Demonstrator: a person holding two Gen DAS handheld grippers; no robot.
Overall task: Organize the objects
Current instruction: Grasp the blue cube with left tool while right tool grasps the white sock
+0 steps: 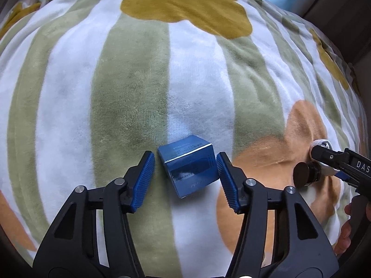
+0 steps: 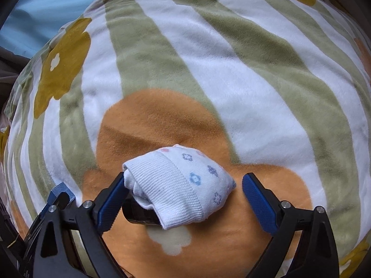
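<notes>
A shiny blue box point(image 1: 190, 166) lies on the striped flowered blanket point(image 1: 129, 88), between the fingers of my left gripper point(image 1: 185, 173). The pads stand just off its sides, so the jaws are open. In the right wrist view a rolled white sock with small blue flowers point(image 2: 180, 185) lies on an orange flower patch, resting on a black round object point(image 2: 139, 213). My right gripper point(image 2: 183, 199) is open around them; the left pad is near the sock, the right pad is apart. The right gripper point(image 1: 334, 162), the black object point(image 1: 306, 173) and the sock show at the left wrist view's right edge.
The blanket point(image 2: 231, 69) covers the whole surface, with green and white stripes and mustard and orange flowers. A light blue sheet point(image 2: 46, 4) lies beyond its far edge. The left gripper's tip point(image 2: 60, 192) shows at the lower left of the right wrist view.
</notes>
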